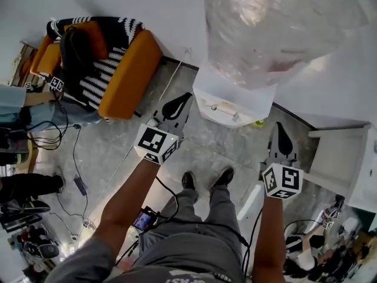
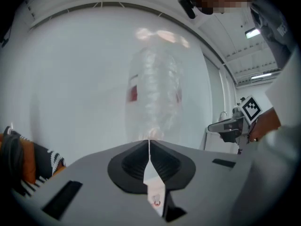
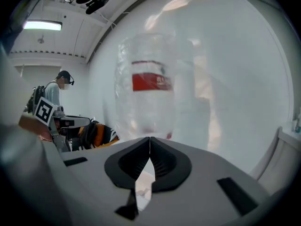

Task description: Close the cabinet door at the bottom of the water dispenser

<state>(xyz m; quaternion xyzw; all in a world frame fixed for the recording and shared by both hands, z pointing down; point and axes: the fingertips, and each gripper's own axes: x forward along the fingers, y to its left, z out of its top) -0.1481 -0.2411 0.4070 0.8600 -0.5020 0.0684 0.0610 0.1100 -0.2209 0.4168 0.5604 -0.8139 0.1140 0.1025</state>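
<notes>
Head view — crinkled clear bottle [image 1: 277, 28], white dispenser [image 1: 247, 99], orange sofa [image 1: 126, 69]

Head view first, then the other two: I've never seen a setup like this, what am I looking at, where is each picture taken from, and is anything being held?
A person holds a tool in each hand: a hand-held gripper with two jaws and a marker cube. The head view comes from a camera on the person's head, looking down at the left hand-held gripper, the right hand-held gripper, their shoes and the floor. Ahead stands a white dispenser with a clear bottle on top; an orange sofa is at the left. The other two pictures come from cameras riding on each gripper, looking along its jaws toward the bottle. Both pairs of jaws are shut, with nothing held.
</notes>
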